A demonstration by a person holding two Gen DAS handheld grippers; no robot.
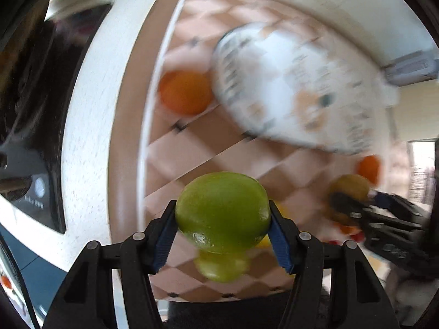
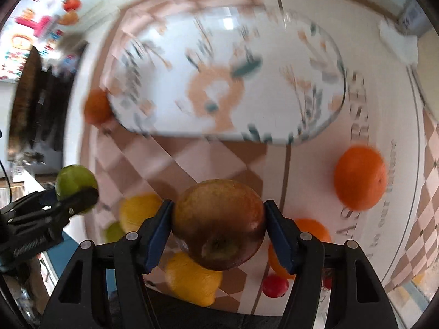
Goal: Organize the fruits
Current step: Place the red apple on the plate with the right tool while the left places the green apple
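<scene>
My left gripper (image 1: 222,216) is shut on a green lime (image 1: 222,211) and holds it above the checkered tablecloth (image 1: 192,150). My right gripper (image 2: 219,224) is shut on a red-brown apple (image 2: 219,222), also lifted; it shows at the right of the left wrist view (image 1: 348,192). A patterned white bowl (image 2: 219,68) stands ahead of both grippers, blurred. Oranges (image 2: 359,176) (image 1: 185,91), lemons (image 2: 192,279) and another green fruit (image 1: 219,267) lie on the cloth. The left gripper with its lime shows at the left of the right wrist view (image 2: 75,185).
A small red tomato (image 2: 274,285) and another orange (image 2: 312,231) lie under my right gripper. A dark appliance (image 1: 33,109) stands left of the table past the white table rim (image 1: 90,137). A white box (image 2: 397,41) sits at the far right.
</scene>
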